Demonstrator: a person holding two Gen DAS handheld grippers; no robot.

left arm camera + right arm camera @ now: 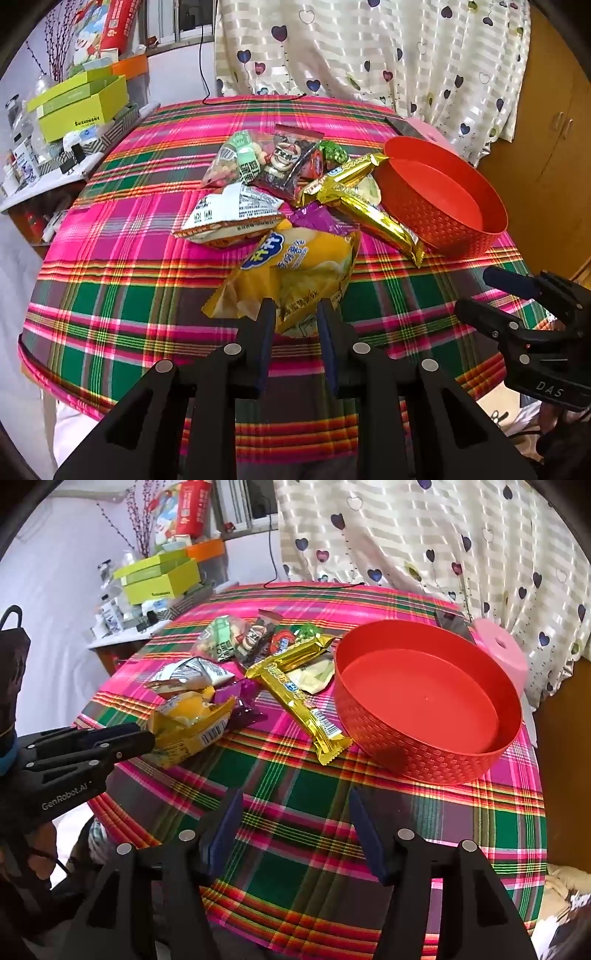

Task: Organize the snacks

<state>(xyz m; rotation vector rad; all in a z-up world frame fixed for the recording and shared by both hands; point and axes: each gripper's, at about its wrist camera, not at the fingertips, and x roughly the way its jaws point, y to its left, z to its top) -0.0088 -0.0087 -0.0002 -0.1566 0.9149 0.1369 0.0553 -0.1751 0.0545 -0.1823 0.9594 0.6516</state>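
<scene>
The yellow chip bag (295, 273) lies at the near edge of the snack pile on the table (122, 295), and the left hand-held gripper (295, 314) is clamped on its near end. The red basket (424, 701) sits empty to the right, just beside the pile.

The grip is on crinkly film at the bag's edge, so it may slip when lifted. The puffed bag could also drag the purple wrapper (240, 701) or the white packet (229, 218) that touch it, pushing them toward the table's edge. A hard squeeze would likely crush the chips. Swinging across to the basket, the bag could catch the long gold bar (295, 698), which rests against the basket wall.

The right hand-held gripper (295, 827) hangs over bare cloth with its jaws wide apart and nothing between them; it could get in the way of the carry.

Count: one basket, one yellow bag, one white packet, one purple wrapper, two gold bars, one pale green packet (314, 675), one nut pouch (232, 158), one dark pouch (284, 162), and one or two small sweets I cannot separate. Two grippers.
</scene>
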